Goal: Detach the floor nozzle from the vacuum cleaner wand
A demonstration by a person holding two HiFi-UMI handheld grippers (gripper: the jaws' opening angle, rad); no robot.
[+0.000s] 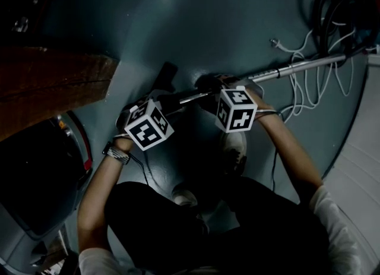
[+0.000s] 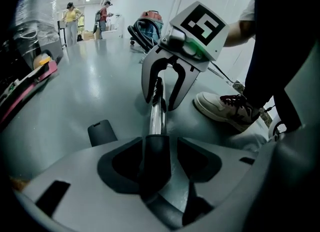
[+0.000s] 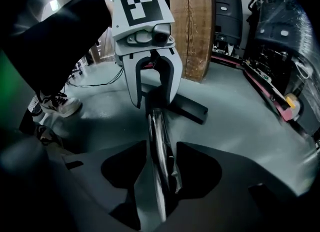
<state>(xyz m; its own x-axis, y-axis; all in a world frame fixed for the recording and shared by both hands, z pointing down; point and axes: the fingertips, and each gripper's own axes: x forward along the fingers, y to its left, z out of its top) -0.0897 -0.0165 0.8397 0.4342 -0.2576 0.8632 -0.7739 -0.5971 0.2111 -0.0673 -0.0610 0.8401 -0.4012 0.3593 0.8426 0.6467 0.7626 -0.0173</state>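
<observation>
The chrome vacuum wand lies across the dark floor, its low end meeting the black floor nozzle. My left gripper stands open astride the dark collar at the wand's nozzle end, with gaps on both sides. A hand's width up the tube, my right gripper is open too, and the chrome tube runs between its jaws untouched. Each gripper faces the other: the right gripper shows in the left gripper view, the left gripper in the right. The nozzle lies behind the left one.
White cables and a black hose coil lie at the wand's far end. A wooden beam and a dark machine stand left. My shoe is planted beside the wand. Two people stand far off.
</observation>
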